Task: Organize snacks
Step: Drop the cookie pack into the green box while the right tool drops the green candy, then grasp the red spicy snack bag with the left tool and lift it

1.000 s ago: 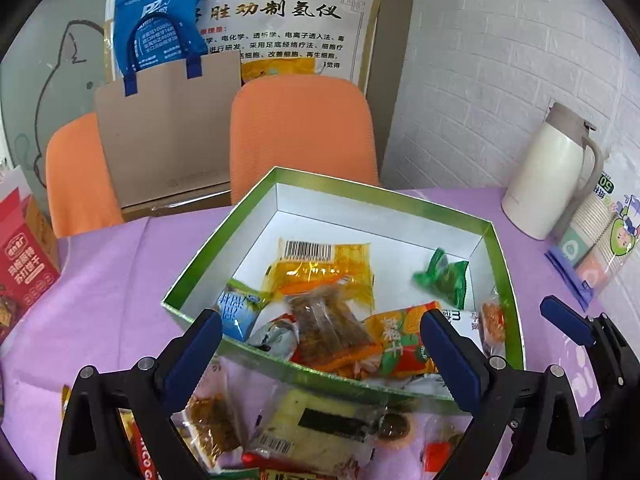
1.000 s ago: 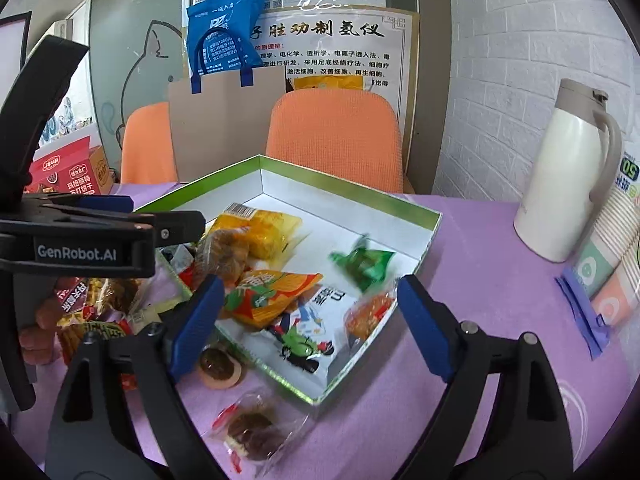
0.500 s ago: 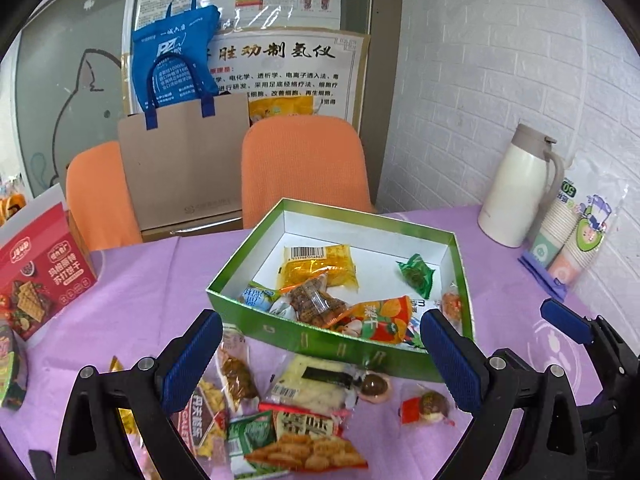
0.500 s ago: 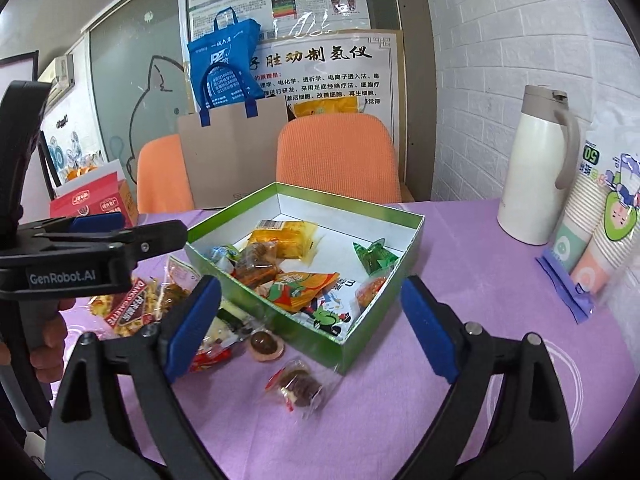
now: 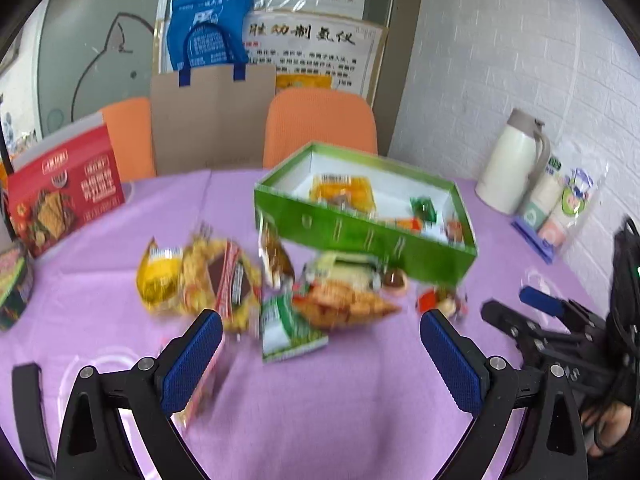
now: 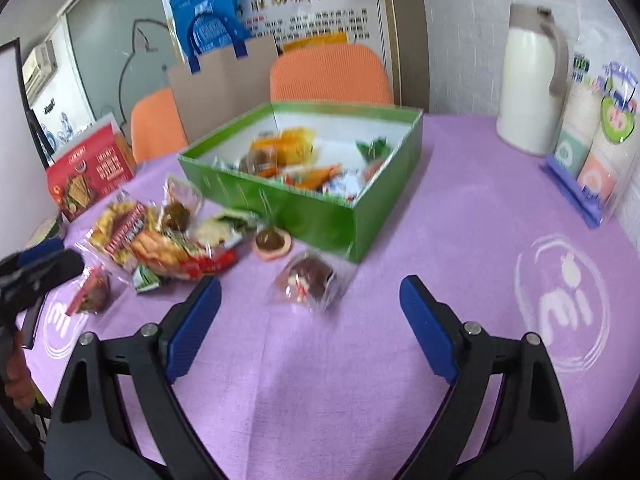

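Left gripper (image 5: 320, 340), right gripper (image 6: 310, 312) — both spread, empty. Risk: clear-wrapped chocolate snack (image 6: 309, 278), lower centre, slipping sideways — crinkly film against green box (image 6: 280, 204).

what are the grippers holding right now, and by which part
Nothing. The left gripper and the right gripper are both open and empty above the tablecloth, with the loose snacks lying untouched beside the green box.
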The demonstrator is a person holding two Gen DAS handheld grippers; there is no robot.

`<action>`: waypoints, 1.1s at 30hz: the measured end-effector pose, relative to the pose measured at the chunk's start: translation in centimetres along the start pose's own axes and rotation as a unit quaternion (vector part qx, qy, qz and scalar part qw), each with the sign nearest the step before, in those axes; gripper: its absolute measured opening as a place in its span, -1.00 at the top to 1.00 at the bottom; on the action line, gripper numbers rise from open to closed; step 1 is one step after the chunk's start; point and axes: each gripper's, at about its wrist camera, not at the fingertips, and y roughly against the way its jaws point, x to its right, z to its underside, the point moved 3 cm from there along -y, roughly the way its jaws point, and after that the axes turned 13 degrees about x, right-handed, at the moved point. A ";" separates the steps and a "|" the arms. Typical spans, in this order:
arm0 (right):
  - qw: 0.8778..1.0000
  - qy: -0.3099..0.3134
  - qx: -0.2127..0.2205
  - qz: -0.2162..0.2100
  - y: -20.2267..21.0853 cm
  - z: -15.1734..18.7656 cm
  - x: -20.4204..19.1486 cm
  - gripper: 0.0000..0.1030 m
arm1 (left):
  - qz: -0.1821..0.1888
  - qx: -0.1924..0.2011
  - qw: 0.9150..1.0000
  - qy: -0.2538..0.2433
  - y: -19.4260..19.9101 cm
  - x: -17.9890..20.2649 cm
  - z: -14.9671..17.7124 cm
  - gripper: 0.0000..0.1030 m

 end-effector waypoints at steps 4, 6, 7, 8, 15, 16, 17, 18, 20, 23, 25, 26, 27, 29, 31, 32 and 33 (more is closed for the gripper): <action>0.999 -0.013 -0.036 0.006 -2.8 0.9 -0.2 -0.60 | 0.013 -0.020 1.000 0.003 0.0 -0.2 2.4 -0.96; 0.999 -0.021 -0.046 0.009 -3.9 1.1 -0.1 -0.56 | 0.015 -0.023 1.000 0.003 0.0 -0.3 2.9 -0.96; 0.998 -0.026 -0.050 0.008 -4.3 1.1 -0.1 -0.50 | 0.016 -0.024 1.000 0.002 0.0 -0.4 2.9 -0.96; 0.998 -0.031 -0.055 0.005 -4.7 1.1 -0.1 -0.39 | 0.017 -0.025 1.000 0.001 0.0 -0.5 2.9 -0.96; 0.997 -0.045 -0.068 -0.019 -4.1 1.7 0.4 0.18 | 0.028 -0.016 0.999 -0.014 -0.8 -0.2 1.5 -0.95; 0.997 -0.043 -0.067 -0.023 -3.5 2.0 0.4 0.18 | 0.025 -0.015 0.999 -0.018 -1.1 -0.1 1.1 -0.95; 0.997 -0.042 -0.066 -0.024 -3.1 2.1 0.4 0.18 | 0.025 -0.016 0.999 -0.022 -1.6 0.2 0.8 -0.95; 0.997 -0.042 -0.065 -0.024 -2.6 2.3 0.5 0.18 | 0.027 -0.018 0.999 -0.024 -2.1 0.5 0.4 -0.95; 0.997 -0.043 -0.063 -0.024 -1.8 2.6 0.6 0.18 | 0.030 -0.022 0.999 -0.013 -3.2 0.9 -0.5 -0.95; 0.997 -0.037 -0.060 -0.022 -0.8 2.9 0.6 0.18 | 0.041 -0.029 0.999 0.012 -5.1 1.1 -1.6 -0.96; 0.997 -0.034 -0.059 -0.024 -0.3 3.1 0.5 0.18 | 0.039 -0.036 0.999 0.003 -6.4 1.3 -1.5 -0.66; 0.997 -0.034 -0.058 -0.027 0.0 3.2 0.5 0.18 | 0.044 -0.057 0.997 -0.001 -7.1 1.3 -0.9 -0.39; 0.997 -0.033 -0.058 -0.029 0.1 3.2 0.4 0.18 | 0.042 -0.074 0.996 -0.005 -7.5 1.2 -0.2 -0.14; 0.997 -0.033 -0.059 -0.032 0.4 3.4 0.4 0.17 | 0.074 -0.111 0.991 0.020 -7.6 1.0 1.7 0.21; 0.997 -0.032 -0.061 -0.037 0.5 3.6 0.3 0.17 | 0.100 -0.136 0.984 0.048 -6.9 0.9 3.9 0.26; 0.997 -0.032 -0.061 -0.039 0.6 3.7 0.3 0.17 | 0.099 -0.140 0.984 0.045 -6.3 1.0 5.0 0.26; 0.997 -0.031 -0.061 -0.040 0.6 3.7 0.3 0.17 | 0.094 -0.141 0.985 0.039 -5.7 1.0 5.9 0.26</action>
